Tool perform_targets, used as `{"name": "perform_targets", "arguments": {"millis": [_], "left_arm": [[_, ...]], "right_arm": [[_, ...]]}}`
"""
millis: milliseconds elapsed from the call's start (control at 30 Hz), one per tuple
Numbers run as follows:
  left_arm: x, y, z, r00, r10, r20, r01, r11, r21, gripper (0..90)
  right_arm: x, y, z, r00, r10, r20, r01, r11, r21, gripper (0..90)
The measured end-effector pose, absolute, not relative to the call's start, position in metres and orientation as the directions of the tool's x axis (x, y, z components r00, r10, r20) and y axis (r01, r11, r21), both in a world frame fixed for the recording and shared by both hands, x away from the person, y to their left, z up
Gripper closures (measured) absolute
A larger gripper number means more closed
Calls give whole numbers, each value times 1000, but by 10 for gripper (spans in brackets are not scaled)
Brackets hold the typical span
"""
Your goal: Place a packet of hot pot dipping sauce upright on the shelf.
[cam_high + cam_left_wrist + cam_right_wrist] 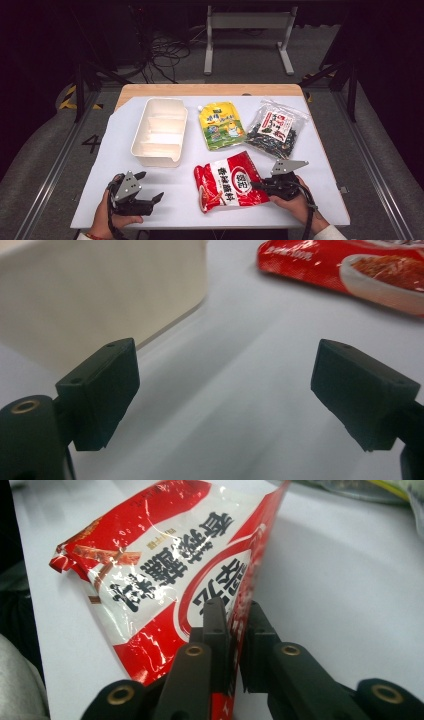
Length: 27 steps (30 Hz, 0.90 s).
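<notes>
A red and white snack bag (229, 183) lies at the table's front centre. My right gripper (256, 185) is shut on the bag's right edge; in the right gripper view its jaws pinch the bag (165, 575) at the seam, with the gripper (235, 617) lifting that edge slightly. My left gripper (150, 186) rests at the front left, open, with nothing between its fingers (107, 390). In the left gripper view the gripper (225, 370) points over bare table toward the red bag (360, 265) and the white box (100, 295).
A white divided box (160, 131) stands at the left of the white table cover (320, 165). A yellow pouch (220, 125) and a clear bag of dark snacks (276, 128) lie behind the red bag. A white stand (248, 35) and cables are on the floor beyond.
</notes>
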<state>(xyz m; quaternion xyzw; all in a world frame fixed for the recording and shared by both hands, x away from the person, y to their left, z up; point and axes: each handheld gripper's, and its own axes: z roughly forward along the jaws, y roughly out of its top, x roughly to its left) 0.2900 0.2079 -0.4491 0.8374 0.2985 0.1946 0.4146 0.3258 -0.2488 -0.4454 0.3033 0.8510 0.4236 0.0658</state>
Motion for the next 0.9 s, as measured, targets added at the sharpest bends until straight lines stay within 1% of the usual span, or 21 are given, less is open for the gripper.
{"name": "perform_targets", "arguments": {"millis": [67, 167, 333, 467, 533, 567, 600, 700, 900], "left_arm": [[289, 205, -447, 753, 653, 81, 328, -480, 814, 130], [291, 201, -446, 762, 644, 73, 328, -481, 813, 131], [299, 189, -436, 792, 606, 69, 301, -487, 820, 131], [305, 177, -430, 822, 567, 61, 278, -493, 824, 131], [307, 173, -429, 829, 556, 62, 273, -500, 822, 130], [309, 168, -428, 833, 549, 67, 270, -508, 818, 130], [312, 162, -426, 843, 534, 65, 261, -512, 818, 128], [315, 155, -423, 850, 522, 68, 253, -518, 817, 128], [325, 137, -417, 870, 487, 75, 227, -531, 816, 128]], "right_arm": [[326, -247, -441, -820, 559, 121, 435, 471, 768, 874], [327, -244, -435, -840, 535, 88, 396, 494, 774, 890], [330, -232, -421, -857, 513, -49, 299, 572, 764, 893], [336, -224, -412, -856, 503, -124, 240, 598, 764, 893], [336, -218, -408, -850, 493, -183, 198, 622, 758, 894], [336, -218, -408, -850, 493, -183, 198, 622, 758, 894], [338, -212, -405, -849, 482, -219, 165, 634, 756, 894], [339, -209, -402, -849, 478, -226, 153, 632, 760, 894], [338, -198, -394, -842, 461, -280, 95, 638, 764, 895]]}}
